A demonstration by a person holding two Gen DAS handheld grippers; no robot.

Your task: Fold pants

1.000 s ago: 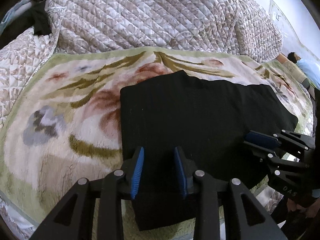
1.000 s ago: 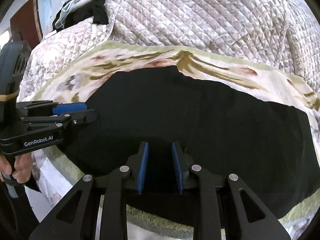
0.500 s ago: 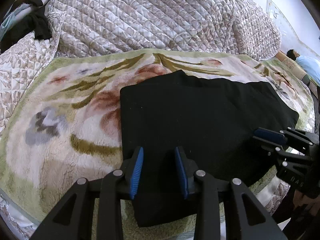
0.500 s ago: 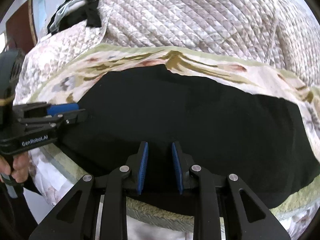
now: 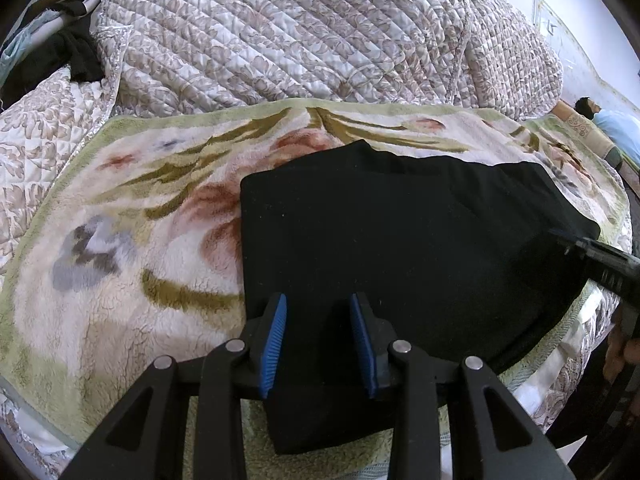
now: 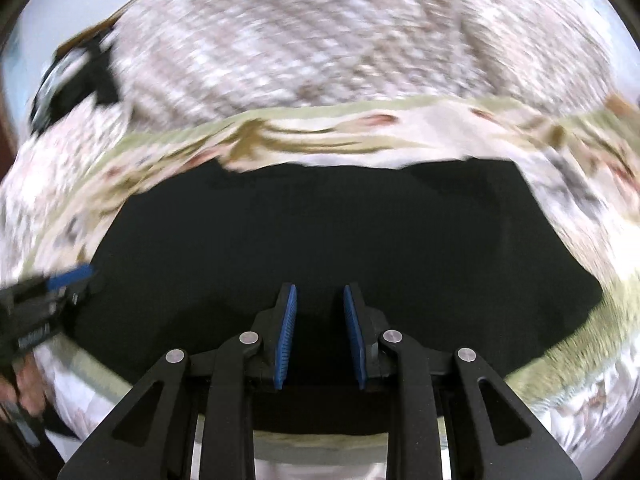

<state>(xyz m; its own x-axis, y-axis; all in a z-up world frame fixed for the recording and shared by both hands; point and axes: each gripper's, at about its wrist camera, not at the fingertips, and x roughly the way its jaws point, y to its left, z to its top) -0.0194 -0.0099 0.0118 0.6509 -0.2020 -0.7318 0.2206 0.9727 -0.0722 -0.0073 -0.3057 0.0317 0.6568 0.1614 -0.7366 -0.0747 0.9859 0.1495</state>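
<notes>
One pair of black pants (image 5: 400, 240) is lying folded flat on one floral fleece blanket (image 5: 120, 248), which serves as the landmark here: the pants are sitting on its right half, with the near corner reaching toward the blanket's front edge. Two grippers are showing. The left gripper (image 5: 318, 340) is hovering over the pants' near-left corner with its two blue pads (image 5: 274, 340) standing a moderate gap apart, nothing between them. The right gripper (image 6: 320, 334) is hanging over the pants' near edge, likewise parted moderately and gripping nothing; in the left wrist view it is poking in at the blanket's right edge (image 5: 592, 256). One quilted bedspread (image 5: 300, 36) is heaping up behind the blanket's far edge. One person in a light blue top (image 5: 616, 128) is lying beyond the blanket's far-right corner. The right wrist view is smearing with blur, so the white lettering on the left gripper's body (image 6: 34, 334) is not readable.
</notes>
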